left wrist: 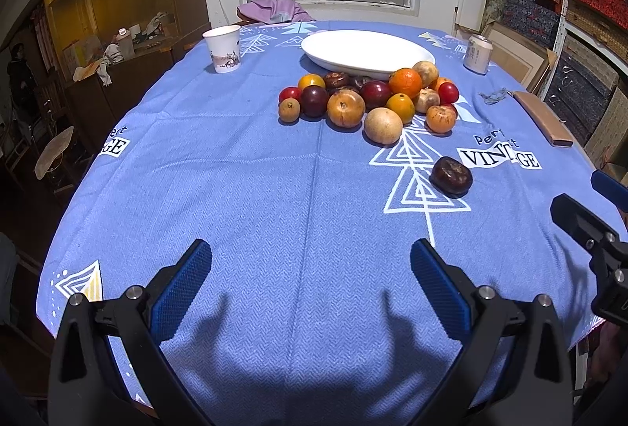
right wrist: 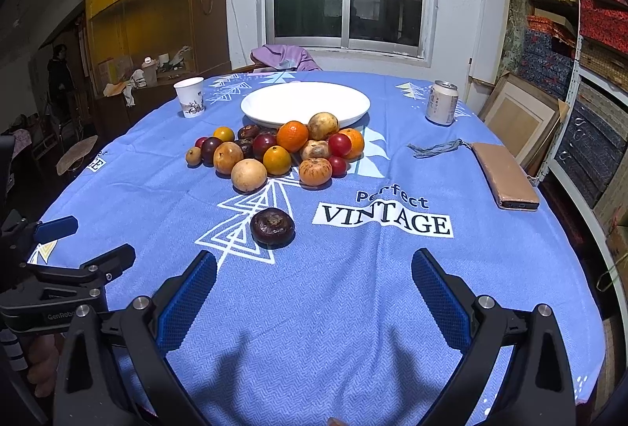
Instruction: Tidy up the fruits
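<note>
A round worktop (right wrist: 353, 308) draped in a light-blue woven cloth printed with white triangles fills the room's middle, and toward its far side sits a broad, shallow white ceramic plate (right wrist: 274, 100), nothing in it yet. Pressed against the plate's near rim lies the heap of mixed fruits (right wrist: 274, 151): oranges, red and dark plums, tan round ones, all touching. Nearer me, both handheld tools hang low over the near edge: the left gripper (left wrist: 310, 269) and the right gripper (right wrist: 314, 276), each with its blue-padded jaws spread wide and holding nothing. Smallest and most telling is the lone dark brown, squat, wrinkled fruit (right wrist: 272, 226), well apart from the heap, lying on the triangle print. It sits just ahead of the right jaws and slightly toward their left finger, while from the left tool it lies far off to the right, so the right hand looks better placed. It is near round, flattened, its dimpled end facing up, with no real long axis.
</note>
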`<state>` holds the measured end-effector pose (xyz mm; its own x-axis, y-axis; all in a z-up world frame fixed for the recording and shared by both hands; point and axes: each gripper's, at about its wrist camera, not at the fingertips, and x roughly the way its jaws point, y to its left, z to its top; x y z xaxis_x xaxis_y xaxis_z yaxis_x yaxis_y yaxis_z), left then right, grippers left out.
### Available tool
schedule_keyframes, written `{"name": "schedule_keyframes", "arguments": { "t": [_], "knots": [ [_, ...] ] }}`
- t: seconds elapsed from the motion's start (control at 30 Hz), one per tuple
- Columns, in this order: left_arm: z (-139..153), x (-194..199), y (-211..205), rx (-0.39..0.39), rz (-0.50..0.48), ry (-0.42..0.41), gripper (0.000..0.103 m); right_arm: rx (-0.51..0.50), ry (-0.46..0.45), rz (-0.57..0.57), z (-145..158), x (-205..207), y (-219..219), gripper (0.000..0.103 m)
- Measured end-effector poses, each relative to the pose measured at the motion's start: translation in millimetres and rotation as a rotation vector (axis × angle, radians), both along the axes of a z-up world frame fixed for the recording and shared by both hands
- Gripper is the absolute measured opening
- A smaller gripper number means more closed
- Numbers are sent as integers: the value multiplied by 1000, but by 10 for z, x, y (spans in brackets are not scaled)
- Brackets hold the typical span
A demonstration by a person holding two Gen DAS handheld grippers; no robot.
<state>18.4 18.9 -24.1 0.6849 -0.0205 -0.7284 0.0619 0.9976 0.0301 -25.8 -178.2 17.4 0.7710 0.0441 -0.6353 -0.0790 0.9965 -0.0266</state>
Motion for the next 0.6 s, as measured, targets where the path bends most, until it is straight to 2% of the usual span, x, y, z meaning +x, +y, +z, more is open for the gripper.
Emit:
{"name": "schedule_keyframes", "arguments": {
  "t": [0.6],
  "knots": [
    [-17, 20, 21, -10, -1, 10, 99, -7, 7, 13, -16, -1, 58, 100]
  ]
}}
